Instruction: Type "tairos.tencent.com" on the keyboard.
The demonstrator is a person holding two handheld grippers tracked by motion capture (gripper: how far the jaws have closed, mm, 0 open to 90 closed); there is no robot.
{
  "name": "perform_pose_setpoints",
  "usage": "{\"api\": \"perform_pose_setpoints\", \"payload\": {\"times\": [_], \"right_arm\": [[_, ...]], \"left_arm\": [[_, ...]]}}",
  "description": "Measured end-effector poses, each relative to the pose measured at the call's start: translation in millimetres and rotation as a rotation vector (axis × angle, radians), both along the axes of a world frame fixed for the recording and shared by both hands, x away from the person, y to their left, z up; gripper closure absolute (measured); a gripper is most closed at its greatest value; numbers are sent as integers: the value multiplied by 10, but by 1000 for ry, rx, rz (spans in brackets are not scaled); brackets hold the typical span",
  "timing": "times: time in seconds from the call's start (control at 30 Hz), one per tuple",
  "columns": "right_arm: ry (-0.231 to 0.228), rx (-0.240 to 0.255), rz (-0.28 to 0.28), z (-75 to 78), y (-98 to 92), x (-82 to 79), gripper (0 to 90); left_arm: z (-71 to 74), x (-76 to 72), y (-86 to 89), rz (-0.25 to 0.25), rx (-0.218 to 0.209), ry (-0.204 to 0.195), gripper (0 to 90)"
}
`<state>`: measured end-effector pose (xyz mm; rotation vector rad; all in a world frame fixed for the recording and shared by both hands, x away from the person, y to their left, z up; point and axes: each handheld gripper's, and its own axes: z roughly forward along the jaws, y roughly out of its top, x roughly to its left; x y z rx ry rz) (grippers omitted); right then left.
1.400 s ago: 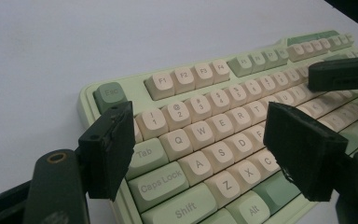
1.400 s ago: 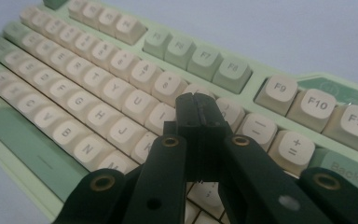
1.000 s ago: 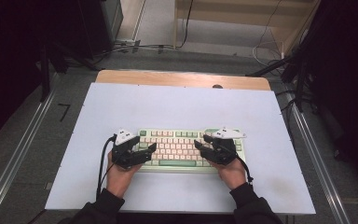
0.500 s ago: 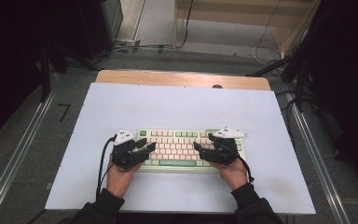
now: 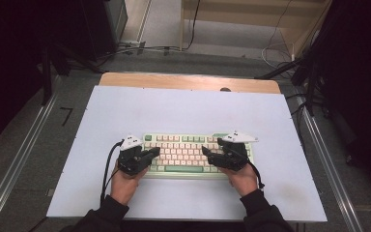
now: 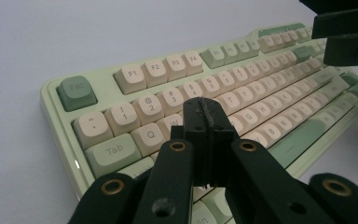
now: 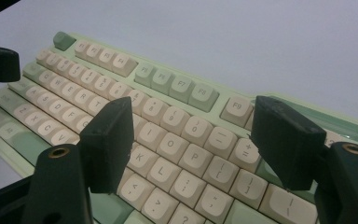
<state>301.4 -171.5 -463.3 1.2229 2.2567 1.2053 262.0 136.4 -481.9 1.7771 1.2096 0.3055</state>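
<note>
Pale green keyboard (image 5: 193, 154) with cream keys and darker green Esc, Tab and space bar, flat on the white table (image 5: 183, 108), near its front edge. Left gripper (image 5: 150, 153) over the left-hand keys, jaws just closed tight together, nothing between. Right gripper (image 5: 206, 152) over the right-hand keys, jaws wide, empty.

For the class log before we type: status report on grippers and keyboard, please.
Left gripper just closed, jaws together, nothing between, over the left keys. Right gripper open above the right keys. Keyboard flat on the white table. Nothing in the way.
</note>
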Motion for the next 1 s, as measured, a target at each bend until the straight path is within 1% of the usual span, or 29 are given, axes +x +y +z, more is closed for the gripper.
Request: {"api": "perform_pose_setpoints", "payload": {"times": [0.1,0.27,0.53,0.6,0.67,0.8,0.87,0.93,0.97,1.0], "right_arm": [[-1,3,-1,3,-7,-5,283],[0,4,-8,-1,-18,-11,283],[4,3,-16,-6,-34,-20,283],[3,1,-17,-10,-37,-22,282],[4,1,-18,-11,-39,-25,283],[3,4,-20,-8,-52,-27,283],[1,7,-20,-8,-54,-30,283],[0,5,-20,-10,-53,-30,283],[1,4,-21,-11,-51,-31,283],[2,4,-21,-11,-50,-32,283]], "left_arm": [[-17,10,-25,-16,14,5,900],[-76,46,-100,-20,43,23,900],[-92,63,-140,-18,59,22,900],[-99,68,-148,-20,63,25,900],[-108,71,-157,-20,78,32,900],[-116,76,-166,-19,81,34,900],[-133,81,-178,-23,93,43,900],[-131,79,-185,-20,93,41,900],[-129,76,-183,-20,87,40,900],[-124,73,-176,-22,69,37,894]]}}
